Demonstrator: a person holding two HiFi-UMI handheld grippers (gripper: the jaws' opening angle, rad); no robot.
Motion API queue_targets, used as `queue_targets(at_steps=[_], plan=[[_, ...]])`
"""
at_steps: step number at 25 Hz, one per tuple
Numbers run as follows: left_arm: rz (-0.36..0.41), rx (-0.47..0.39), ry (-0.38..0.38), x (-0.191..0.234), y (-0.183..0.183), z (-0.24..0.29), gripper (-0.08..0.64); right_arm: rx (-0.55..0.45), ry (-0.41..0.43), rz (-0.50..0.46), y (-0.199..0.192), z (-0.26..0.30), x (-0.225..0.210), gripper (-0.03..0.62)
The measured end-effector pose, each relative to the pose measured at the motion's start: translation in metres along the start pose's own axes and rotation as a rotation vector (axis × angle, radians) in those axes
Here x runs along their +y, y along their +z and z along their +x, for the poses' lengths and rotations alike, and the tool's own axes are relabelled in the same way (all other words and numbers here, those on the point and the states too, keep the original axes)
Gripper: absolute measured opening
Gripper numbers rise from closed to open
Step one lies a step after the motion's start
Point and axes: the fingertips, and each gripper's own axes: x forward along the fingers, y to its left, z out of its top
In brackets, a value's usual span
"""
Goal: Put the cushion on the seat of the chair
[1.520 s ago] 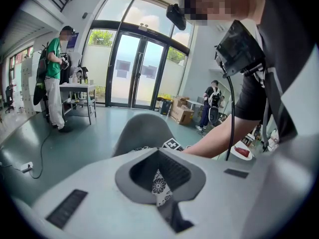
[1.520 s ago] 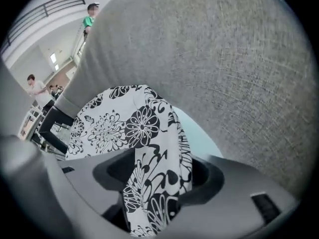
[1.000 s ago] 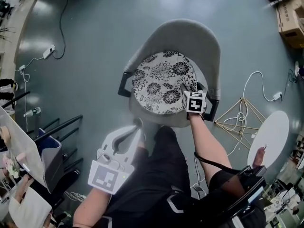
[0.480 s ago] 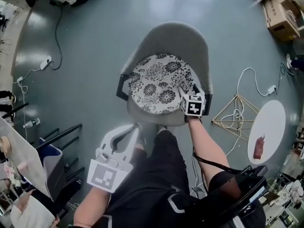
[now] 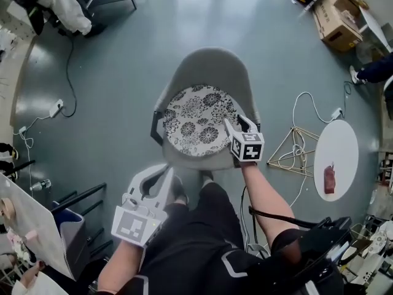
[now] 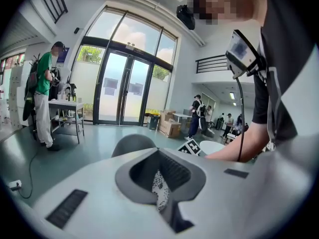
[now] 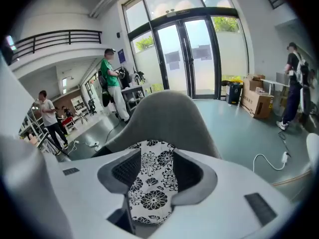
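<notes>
The round black-and-white flowered cushion [image 5: 198,120] lies flat on the seat of the grey shell chair [image 5: 209,66]. My right gripper [image 5: 237,123] hangs above the cushion's front right edge, clear of it. Its jaws are closing with nothing between them. In the right gripper view the cushion [image 7: 149,198] shows far below through the gap, in front of the chair's backrest [image 7: 169,118]. My left gripper [image 5: 171,172] hovers in front of the chair near the person's leg. Its jaws stand a narrow slit apart and hold nothing; the cushion [image 6: 159,185] shows through the slit.
A round white table [image 5: 334,143] with a reddish object [image 5: 330,180] stands right of the chair, beside a wire pyramid frame [image 5: 295,149] and cables. Cardboard boxes [image 5: 336,17] sit far right. Dark folded frames [image 5: 67,208] lie at the left. A person in green [image 6: 42,93] stands behind.
My right gripper has lifted off the cushion's front right edge and its jaws have narrowed. The left gripper has risen a little. The cushion stays on the seat.
</notes>
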Motion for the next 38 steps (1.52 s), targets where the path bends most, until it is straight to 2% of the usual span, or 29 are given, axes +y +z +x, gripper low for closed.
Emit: queue_targets(at_steps=[4, 8, 12, 22, 28, 38], plan=[[0.011, -0.035, -0.013, 0.003, 0.011, -0.016, 0.009, -0.093, 0.031, -0.008, 0.035, -0.036, 0.024, 0.156], [0.065, -0.082, -0.006, 0.012, 0.023, -0.030, 0.009, -0.178, 0.061, -0.026, 0.066, -0.072, 0.050, 0.130], [0.068, -0.112, -0.014, 0.017, 0.030, -0.045, 0.009, -0.237, 0.081, -0.034, 0.086, -0.105, 0.075, 0.098], [0.115, -0.205, -0.040, 0.025, 0.039, -0.086, 0.009, -0.343, 0.101, -0.039, 0.101, -0.174, 0.128, 0.044], [0.119, -0.223, -0.052, 0.028, 0.036, -0.101, 0.009, -0.384, 0.098, -0.066, 0.101, -0.208, 0.153, 0.034], [0.134, -0.260, -0.116, 0.017, 0.046, -0.108, 0.009, -0.459, 0.076, -0.052, 0.107, -0.263, 0.175, 0.020]])
